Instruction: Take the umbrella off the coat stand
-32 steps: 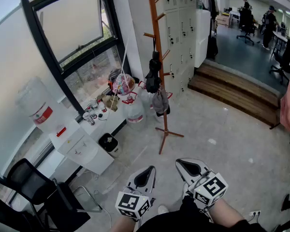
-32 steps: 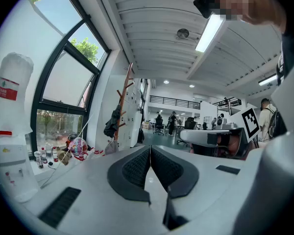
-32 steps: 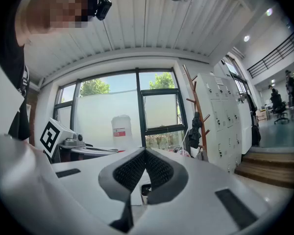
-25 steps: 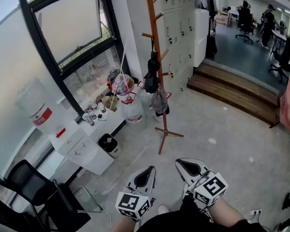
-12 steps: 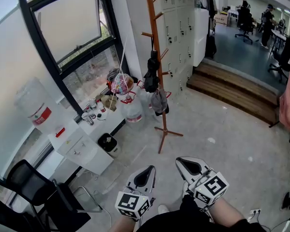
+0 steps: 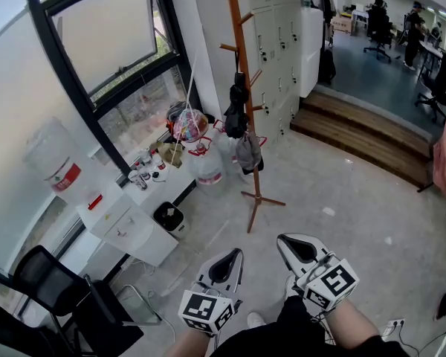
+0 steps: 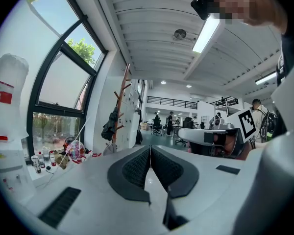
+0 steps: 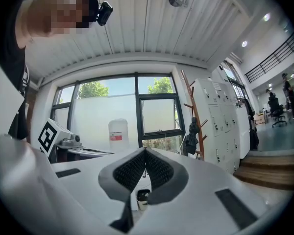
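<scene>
Bare floor (image 6: 334, 199) lies open right up to the coat stand (image 6: 235, 21) and along its right side toward the wooden steps (image 6: 364, 136), while water jugs (image 6: 207, 171), a bin (image 6: 168, 216) and a white cabinet (image 6: 130, 233) crowd its left, with lockers (image 6: 279, 43) close behind.

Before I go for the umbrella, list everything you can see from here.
coat stand: one, orange-brown, by the white lockers
umbrella: one, black, hanging on the stand
grey bundle: one, hanging lower on the stand
water jug: one, whitish, red label, atop the dispenser, left
floor jug: one, whitish, near the stand's foot
bin: one, black, beside the dispenser
chair: one, black, bottom left
steps: brown wood, right
left gripper: white, shut, empty
right gripper: white, shut, empty
</scene>
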Demonstrator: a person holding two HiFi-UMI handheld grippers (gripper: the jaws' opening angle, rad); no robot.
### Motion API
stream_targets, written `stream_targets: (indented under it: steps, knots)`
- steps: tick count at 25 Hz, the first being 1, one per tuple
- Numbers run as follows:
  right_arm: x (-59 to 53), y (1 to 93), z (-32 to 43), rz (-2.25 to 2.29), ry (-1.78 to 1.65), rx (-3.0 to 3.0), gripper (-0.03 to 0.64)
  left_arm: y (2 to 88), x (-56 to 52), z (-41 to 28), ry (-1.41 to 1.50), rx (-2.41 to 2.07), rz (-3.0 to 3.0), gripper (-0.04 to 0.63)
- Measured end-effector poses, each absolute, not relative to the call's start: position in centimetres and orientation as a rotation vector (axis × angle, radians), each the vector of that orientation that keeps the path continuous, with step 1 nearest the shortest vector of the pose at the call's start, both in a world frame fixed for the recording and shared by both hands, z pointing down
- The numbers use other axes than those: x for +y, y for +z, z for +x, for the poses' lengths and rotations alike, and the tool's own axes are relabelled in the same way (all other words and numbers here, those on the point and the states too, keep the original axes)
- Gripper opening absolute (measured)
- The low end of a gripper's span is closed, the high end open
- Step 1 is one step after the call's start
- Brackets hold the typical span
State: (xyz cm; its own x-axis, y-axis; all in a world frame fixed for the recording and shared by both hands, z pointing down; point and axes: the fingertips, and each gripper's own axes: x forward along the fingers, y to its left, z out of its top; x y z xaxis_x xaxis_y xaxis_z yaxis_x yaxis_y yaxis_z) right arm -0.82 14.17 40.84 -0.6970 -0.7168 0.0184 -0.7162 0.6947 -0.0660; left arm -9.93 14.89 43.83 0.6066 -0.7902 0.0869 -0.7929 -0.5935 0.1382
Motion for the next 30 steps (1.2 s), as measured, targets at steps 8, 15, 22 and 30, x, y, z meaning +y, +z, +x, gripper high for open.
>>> stream_targets:
  steps: [8, 15, 22, 30]
  knots:
    - [10.7, 40.2, 0.7, -1.216, -0.09, 2.871, 0.054, 43.9, 12.1, -8.7, 0.037, -1.337, 2.657, 0.017]
    - [5.4, 39.7, 2.5, -1.149, -0.089, 2.903, 0.052, 43.5, 7.4, -6.5, 0.026, -1.39, 2.631, 0.017]
    - [-0.2, 39.6, 3.6, -1.067, -0.094, 2.936, 0.052, 42.9, 2.4, -5.4, 0.037, -1.464, 2.6, 0.017]
    - [-5.6, 39.0, 4.7, -0.992, -0.065, 2.948, 0.052, 42.7, -2.5, -3.7, 0.056, -1.521, 2.578, 0.017]
